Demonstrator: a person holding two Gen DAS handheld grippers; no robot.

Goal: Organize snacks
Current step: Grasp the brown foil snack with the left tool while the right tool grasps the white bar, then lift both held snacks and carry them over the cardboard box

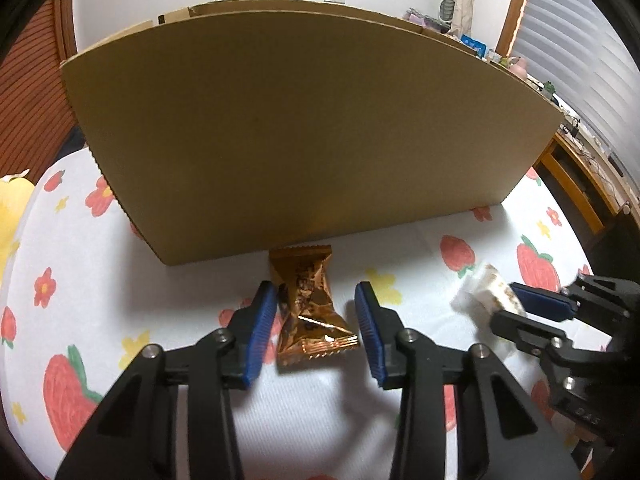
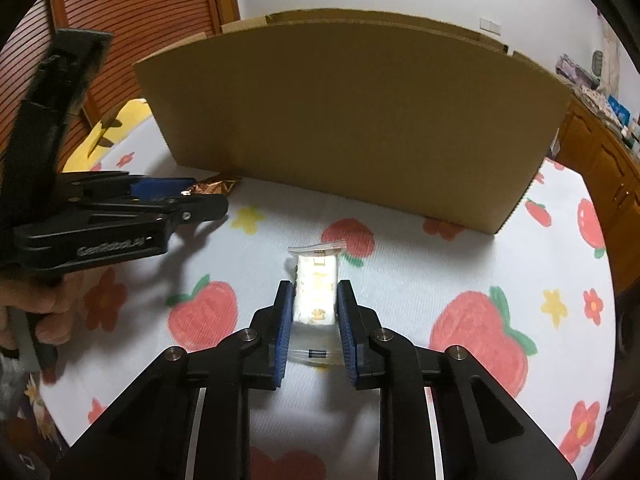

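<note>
On tablecloth (image 2: 400, 292) | snacks: 2 | right claw (image 2: 312, 304) clamps white snack (image 2: 316, 288) | left claw (image 1: 316, 308) apart, straddling gold snack (image 1: 308, 304)

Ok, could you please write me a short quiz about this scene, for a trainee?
1. True or false: the right tool is shut on the white packet.
2. The gold packet lies: A on the cloth before the cardboard box; B inside that box; C on the white packet.
3. Which tool straddles the gold packet without gripping it yet?
Key: 1 true; 2 A; 3 the left tool.
</note>
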